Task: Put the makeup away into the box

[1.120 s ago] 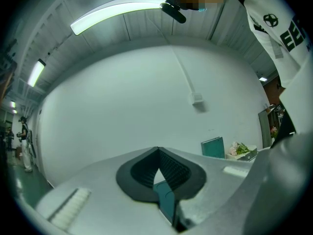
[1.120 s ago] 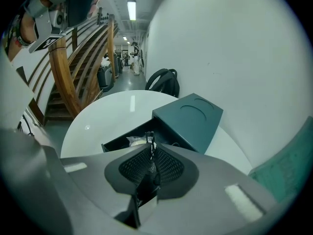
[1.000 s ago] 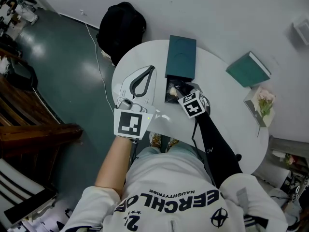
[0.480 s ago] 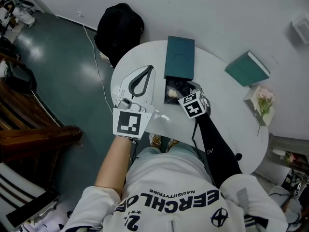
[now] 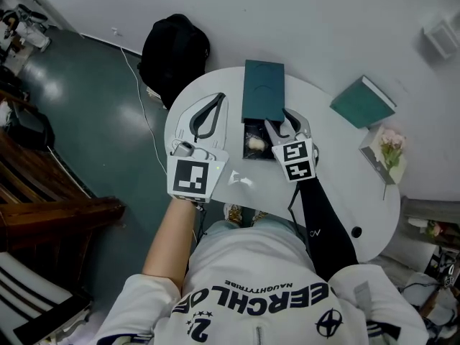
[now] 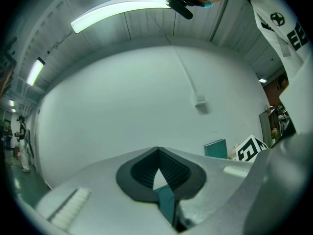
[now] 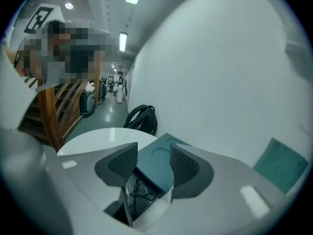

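A teal box (image 5: 264,90) lies on the white round table (image 5: 338,171), its lid slid toward the wall. The dark tray (image 5: 248,130) is exposed, and a pale makeup item (image 5: 255,144) lies in it. My right gripper (image 5: 282,123) hangs above the tray's right edge, open. Its jaws have just been closing a little with nothing between them. In the right gripper view the right gripper (image 7: 153,155) frames the teal box (image 7: 156,168) below. My left gripper (image 5: 221,96) rests on the table left of the box, tips together, holding nothing. The left gripper (image 6: 156,151) points at the wall.
A black backpack (image 5: 176,49) sits on the floor beyond the table's far left edge. A teal book (image 5: 363,103) and a flower card (image 5: 392,153) lie at the table's right side. Wooden furniture (image 5: 65,214) stands at the left.
My right gripper has lifted out of the box's open tray and shifted slightly right. The pale item stays in the tray. The left gripper has not moved.
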Action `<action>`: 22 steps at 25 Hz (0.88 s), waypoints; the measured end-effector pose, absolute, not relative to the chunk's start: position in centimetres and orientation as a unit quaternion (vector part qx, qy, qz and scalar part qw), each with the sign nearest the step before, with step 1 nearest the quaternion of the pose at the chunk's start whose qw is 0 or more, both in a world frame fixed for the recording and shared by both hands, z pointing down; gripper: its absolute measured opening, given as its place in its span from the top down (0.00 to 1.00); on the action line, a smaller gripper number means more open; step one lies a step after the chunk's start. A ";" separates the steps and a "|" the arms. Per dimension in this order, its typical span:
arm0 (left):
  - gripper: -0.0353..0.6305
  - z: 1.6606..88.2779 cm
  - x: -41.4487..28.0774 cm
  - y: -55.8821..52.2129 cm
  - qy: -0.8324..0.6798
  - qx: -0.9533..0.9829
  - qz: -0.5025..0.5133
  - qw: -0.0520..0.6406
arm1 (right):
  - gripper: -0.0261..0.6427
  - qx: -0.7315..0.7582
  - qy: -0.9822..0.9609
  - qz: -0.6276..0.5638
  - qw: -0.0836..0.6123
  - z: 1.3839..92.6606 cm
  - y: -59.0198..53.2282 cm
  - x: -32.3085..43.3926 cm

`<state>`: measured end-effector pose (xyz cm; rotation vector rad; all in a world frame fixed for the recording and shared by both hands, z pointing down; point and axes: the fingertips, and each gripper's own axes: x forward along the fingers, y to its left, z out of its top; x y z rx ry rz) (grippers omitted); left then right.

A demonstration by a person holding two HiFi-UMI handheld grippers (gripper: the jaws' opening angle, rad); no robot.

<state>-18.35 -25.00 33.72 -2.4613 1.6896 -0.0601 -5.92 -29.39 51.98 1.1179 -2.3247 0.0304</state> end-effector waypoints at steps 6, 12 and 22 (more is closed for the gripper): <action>0.94 32.4 -18.2 -25.7 0.557 -0.825 -0.010 0.093 | 0.61 0.452 -0.870 -0.035 0.192 44.3 -29.6 -5.7; 0.94 31.0 -18.1 -26.1 0.548 -0.830 -0.007 0.104 | 0.60 0.484 -0.863 -0.078 0.121 37.5 -28.8 -5.3; 0.94 30.5 -15.8 -25.5 0.514 -0.850 -0.006 0.114 | 0.60 0.518 -0.846 -0.089 0.090 35.3 -26.3 -3.2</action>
